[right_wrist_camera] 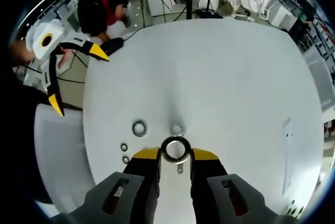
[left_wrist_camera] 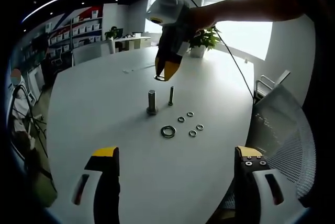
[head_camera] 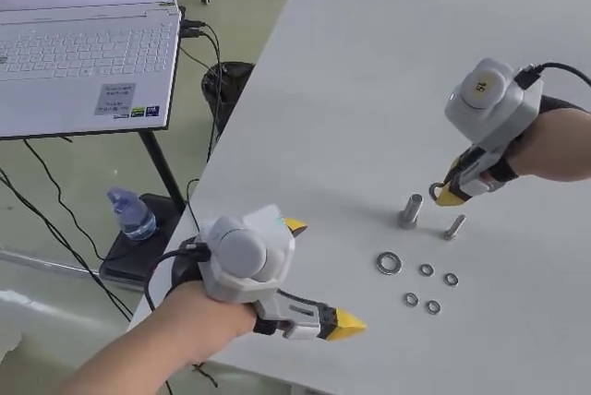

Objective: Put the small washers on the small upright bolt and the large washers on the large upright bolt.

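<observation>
One large washer (right_wrist_camera: 163, 149) in right gripper (head_camera: 443, 194), "16" sticker (head_camera: 479, 87) on its housing

— Where are the bolts?
— The large bolt (head_camera: 411, 209) and small bolt (head_camera: 454, 226) stand upright side by side, both bare.
— And the washers?
— One large washer (head_camera: 380, 263) lies flat near them, with four small washers (head_camera: 426, 269) beside it. A second large washer (right_wrist_camera: 165, 149) is pinched in the right gripper (right_wrist_camera: 176, 154), above the bolts.

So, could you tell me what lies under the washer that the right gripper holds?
Through the large washer's hole, white table shows; the large bolt stands just beyond it, the small bolt nearer. The jaws hide the table beside it.
</observation>
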Demonstrator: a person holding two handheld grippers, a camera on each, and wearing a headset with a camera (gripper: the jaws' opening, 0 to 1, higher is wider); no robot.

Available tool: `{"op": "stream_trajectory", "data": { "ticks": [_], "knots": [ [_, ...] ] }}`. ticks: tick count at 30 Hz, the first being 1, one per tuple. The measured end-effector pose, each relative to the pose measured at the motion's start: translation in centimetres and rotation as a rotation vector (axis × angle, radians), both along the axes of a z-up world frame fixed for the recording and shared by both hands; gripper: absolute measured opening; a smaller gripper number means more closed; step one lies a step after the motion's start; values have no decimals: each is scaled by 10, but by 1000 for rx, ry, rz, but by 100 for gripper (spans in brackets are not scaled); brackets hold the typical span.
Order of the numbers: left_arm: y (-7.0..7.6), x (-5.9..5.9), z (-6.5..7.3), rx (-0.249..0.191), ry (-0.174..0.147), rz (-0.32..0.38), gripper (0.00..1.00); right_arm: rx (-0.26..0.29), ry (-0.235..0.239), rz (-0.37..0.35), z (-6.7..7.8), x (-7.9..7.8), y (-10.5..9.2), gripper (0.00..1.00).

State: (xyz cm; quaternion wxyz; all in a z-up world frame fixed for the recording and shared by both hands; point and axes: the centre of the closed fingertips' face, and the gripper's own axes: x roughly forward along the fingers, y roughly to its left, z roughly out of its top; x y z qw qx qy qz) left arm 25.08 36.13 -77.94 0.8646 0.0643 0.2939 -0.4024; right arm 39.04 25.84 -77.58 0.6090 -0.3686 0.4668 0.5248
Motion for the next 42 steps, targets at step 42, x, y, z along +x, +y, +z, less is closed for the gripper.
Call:
{"op": "stream_trajectory", "data": {
  "ticks": [42],
  "knots": [
    [5,-1,-5,0,22,-16,88,-55,19,51,-33,-3,21,21]
  ]
}}
